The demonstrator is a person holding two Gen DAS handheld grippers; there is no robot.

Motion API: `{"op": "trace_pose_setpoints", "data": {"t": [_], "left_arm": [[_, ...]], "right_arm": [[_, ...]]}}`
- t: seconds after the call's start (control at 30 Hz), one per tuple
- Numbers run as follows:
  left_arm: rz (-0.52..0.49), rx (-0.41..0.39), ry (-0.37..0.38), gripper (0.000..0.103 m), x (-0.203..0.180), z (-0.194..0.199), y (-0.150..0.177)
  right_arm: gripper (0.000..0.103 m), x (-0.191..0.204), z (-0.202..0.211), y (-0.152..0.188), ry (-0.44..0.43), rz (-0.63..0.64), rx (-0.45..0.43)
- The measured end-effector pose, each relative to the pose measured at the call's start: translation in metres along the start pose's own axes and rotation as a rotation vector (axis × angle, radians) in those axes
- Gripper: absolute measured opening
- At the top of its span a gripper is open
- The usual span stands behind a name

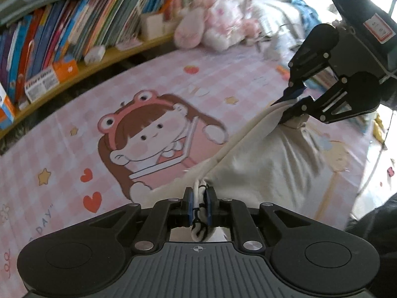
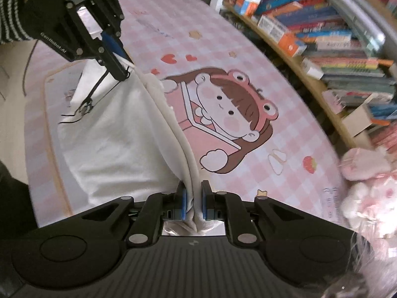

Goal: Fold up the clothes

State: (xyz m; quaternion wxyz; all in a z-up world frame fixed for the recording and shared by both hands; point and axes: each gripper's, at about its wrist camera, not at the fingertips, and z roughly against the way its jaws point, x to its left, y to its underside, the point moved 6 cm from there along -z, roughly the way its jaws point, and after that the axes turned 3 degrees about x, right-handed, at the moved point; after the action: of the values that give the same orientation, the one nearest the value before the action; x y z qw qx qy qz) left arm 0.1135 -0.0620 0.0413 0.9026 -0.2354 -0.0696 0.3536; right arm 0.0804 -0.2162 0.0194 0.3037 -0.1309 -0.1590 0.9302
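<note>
Pink checked bedding (image 1: 62,136) printed with a cartoon child is serving as the work surface, and it is lying beneath both tools. Nearest the left camera, the left tool (image 1: 199,204) is clenching one end of a white garment (image 1: 260,164), with black-printed cloth bunching between its blue pads. From there a thick folded edge (image 2: 183,134) is running taut, straight ahead, to the right tool (image 1: 289,105), which is clamping the other end. The right camera is confirming this: the right tool is gripping the cloth, and the left tool is pinching it ahead. The garment's body is hanging below this edge, to the person's side. Both tools are equally engaged. Beyond, a bookshelf (image 1: 74,37) and plush toys (image 1: 213,29) are bordering the bed.
</note>
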Motion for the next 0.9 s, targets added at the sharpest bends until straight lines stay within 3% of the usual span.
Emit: {"op": "trace_pose_setpoints", "data": {"t": [0.1,0.2,0.23,0.33,0.43,0.5,0.6,0.73,0.8,0.9], "left_arm": [[0.038,0.024,-0.046,0.018,0.017,-0.019,-0.002],[0.083,0.043,-0.09,0.025,0.036,-0.034,-0.002],[0.11,0.043,-0.105,0.025,0.045,-0.036,0.001],[0.242,0.001,-0.146,0.025,0.073,-0.032,0.012],[0.439,-0.127,-0.065,0.025,0.084,-0.011,0.031],[0.543,-0.212,0.039,0.027,0.077,-0.001,0.048],[0.67,-0.314,0.135,0.045,0.063,0.003,0.074],[0.788,-0.358,0.171,0.046,0.052,-0.01,0.092],[0.814,-0.371,0.152,0.044,0.051,-0.015,0.094],[0.818,-0.389,0.123,0.041,0.051,-0.019,0.095]], "right_arm": [[0.011,-0.015,-0.027,-0.001,-0.042,-0.02,0.024],[0.019,-0.029,-0.05,0.0,-0.051,-0.047,0.031],[0.026,-0.035,-0.054,0.001,-0.038,-0.07,0.025],[0.027,-0.06,-0.058,0.009,0.032,-0.198,-0.009],[0.024,-0.085,-0.049,0.027,0.089,-0.386,-0.058],[0.024,-0.092,-0.032,0.041,0.029,-0.53,-0.139],[0.024,-0.083,-0.013,0.061,-0.104,-0.722,-0.235],[0.024,-0.063,-0.019,0.081,-0.116,-0.917,-0.224],[0.024,-0.057,-0.029,0.088,-0.125,-1.008,-0.208],[0.013,-0.057,-0.04,0.096,-0.145,-1.133,-0.217]]}}
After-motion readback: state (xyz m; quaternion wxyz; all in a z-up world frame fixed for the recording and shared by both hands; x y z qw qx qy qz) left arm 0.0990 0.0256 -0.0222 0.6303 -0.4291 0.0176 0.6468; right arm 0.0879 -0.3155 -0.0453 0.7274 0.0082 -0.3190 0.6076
